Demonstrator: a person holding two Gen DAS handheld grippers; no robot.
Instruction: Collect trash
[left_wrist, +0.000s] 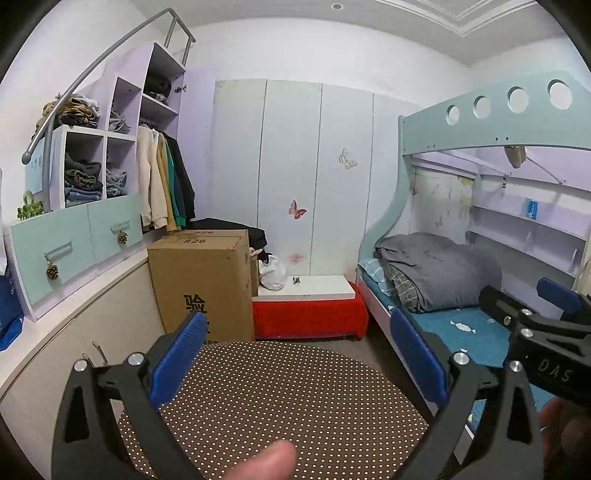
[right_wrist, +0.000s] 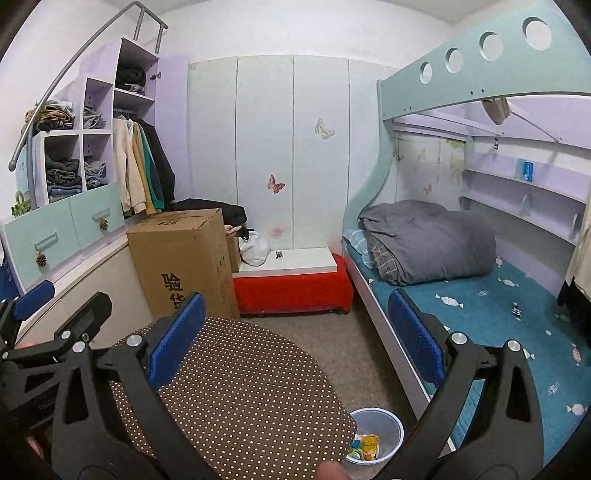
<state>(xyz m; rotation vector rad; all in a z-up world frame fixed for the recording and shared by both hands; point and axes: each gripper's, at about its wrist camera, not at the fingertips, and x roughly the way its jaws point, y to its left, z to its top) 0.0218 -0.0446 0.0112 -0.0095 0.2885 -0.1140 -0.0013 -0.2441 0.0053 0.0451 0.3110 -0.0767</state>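
Note:
A small round bin (right_wrist: 384, 428) stands on the floor beside the bed, with colourful wrappers (right_wrist: 364, 445) inside; it shows only in the right wrist view. My left gripper (left_wrist: 299, 350) is open and empty above a brown dotted round table (left_wrist: 280, 398). My right gripper (right_wrist: 295, 332) is open and empty above the same table (right_wrist: 236, 387). The right gripper also shows at the right edge of the left wrist view (left_wrist: 546, 321). The left gripper shows at the left edge of the right wrist view (right_wrist: 48, 317).
A cardboard box (left_wrist: 201, 284) stands left of a red bench (left_wrist: 310, 314) with a white board and a white bag (left_wrist: 272, 273). A bunk bed (right_wrist: 480, 306) with a grey duvet (right_wrist: 428, 243) fills the right. Shelves and hanging clothes (left_wrist: 162, 181) are at the left.

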